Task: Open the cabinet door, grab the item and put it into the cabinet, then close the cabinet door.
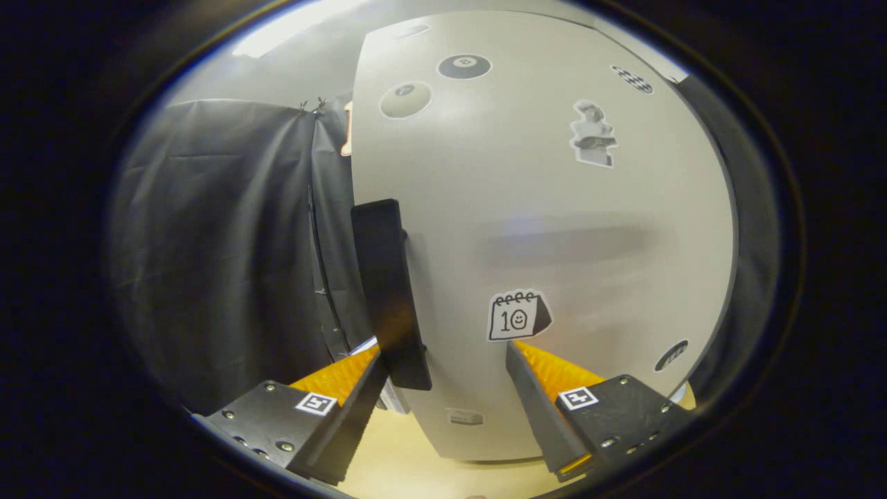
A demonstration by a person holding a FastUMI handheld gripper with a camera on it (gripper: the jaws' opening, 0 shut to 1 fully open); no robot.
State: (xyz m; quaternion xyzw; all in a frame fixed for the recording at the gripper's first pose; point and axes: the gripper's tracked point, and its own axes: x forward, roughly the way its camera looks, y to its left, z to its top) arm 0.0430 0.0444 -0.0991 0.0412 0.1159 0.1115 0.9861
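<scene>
- Cabinet door [540, 229]: pale grey and seen face-on. It looks shut or nearly so, but I cannot tell whether it sits flush. It stands just ahead of the fingers and close up.
- Black cloth wall [229, 242]: hangs past the door's left edge, behind the cabinet.
- Pale wooden top [416, 464]: carries the cabinet, whose bottom edge sits on it just beyond the fingers.
- Gripper [443, 350]: the tongs are released. The fingers are spread wide and press on nothing, and they are levelled at the lower left part of the door, which puts them at handle height.
- Handle [388, 291]: a dark upright bar on the door's left edge. Its lower end sits between the fingers, hard by the left one, and is not pinched. The open jaws straddle it, as for a grip on it or a release from it.
- Stage: this fits either reaching to pull the door open or letting go after it has been pushed shut. I cannot say which.
- Calendar sticker [518, 315]: low on the door, just above the right finger's tip.
- Item: a small pale scrap [367, 345] sits by the left fingertip, too hidden to name, so I cannot tell where the item is.
</scene>
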